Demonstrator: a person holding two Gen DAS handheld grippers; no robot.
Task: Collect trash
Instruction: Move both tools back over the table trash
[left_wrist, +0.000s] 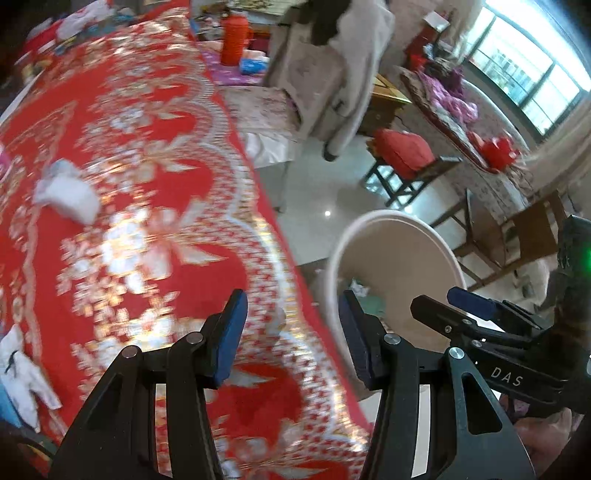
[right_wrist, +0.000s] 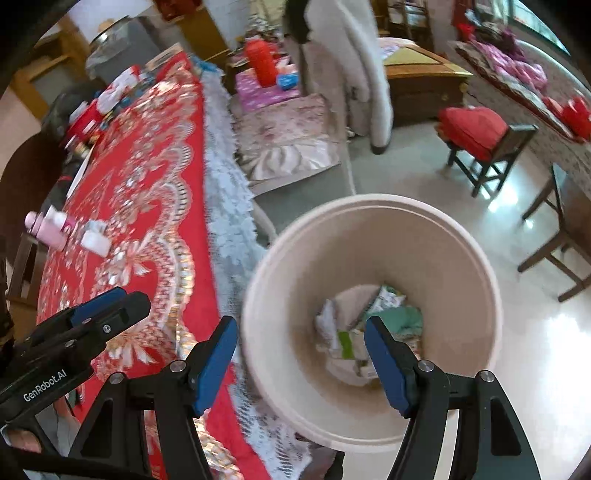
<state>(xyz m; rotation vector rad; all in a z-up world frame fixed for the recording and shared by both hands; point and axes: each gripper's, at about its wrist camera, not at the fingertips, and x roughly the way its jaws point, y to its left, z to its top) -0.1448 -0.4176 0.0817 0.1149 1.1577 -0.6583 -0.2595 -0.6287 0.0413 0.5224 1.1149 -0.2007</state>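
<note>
A beige waste bin (right_wrist: 373, 236) stands on the floor beside a table draped in a red and gold cloth (left_wrist: 129, 155). Paper and wrapper scraps (right_wrist: 362, 332) lie at the bin's bottom. My right gripper (right_wrist: 299, 332) hangs over the bin's near left rim, open, with nothing between its blue pads. My left gripper (left_wrist: 293, 306) hovers over the table's edge next to the bin (left_wrist: 391, 258), open and empty. A crumpled white tissue (left_wrist: 68, 192) lies on the cloth at the left, and another white wad (left_wrist: 22, 373) sits near the lower left. The right gripper (left_wrist: 465, 302) also shows in the left wrist view.
A pink bottle (right_wrist: 46, 229) and a small white item (right_wrist: 94, 238) lie on the cloth. A red thermos (right_wrist: 260, 61) stands on a far stand. A person in a pale coat (right_wrist: 354, 66) stands beyond the table. Wooden stools (right_wrist: 487, 147) with a red cushion stand on the glossy floor.
</note>
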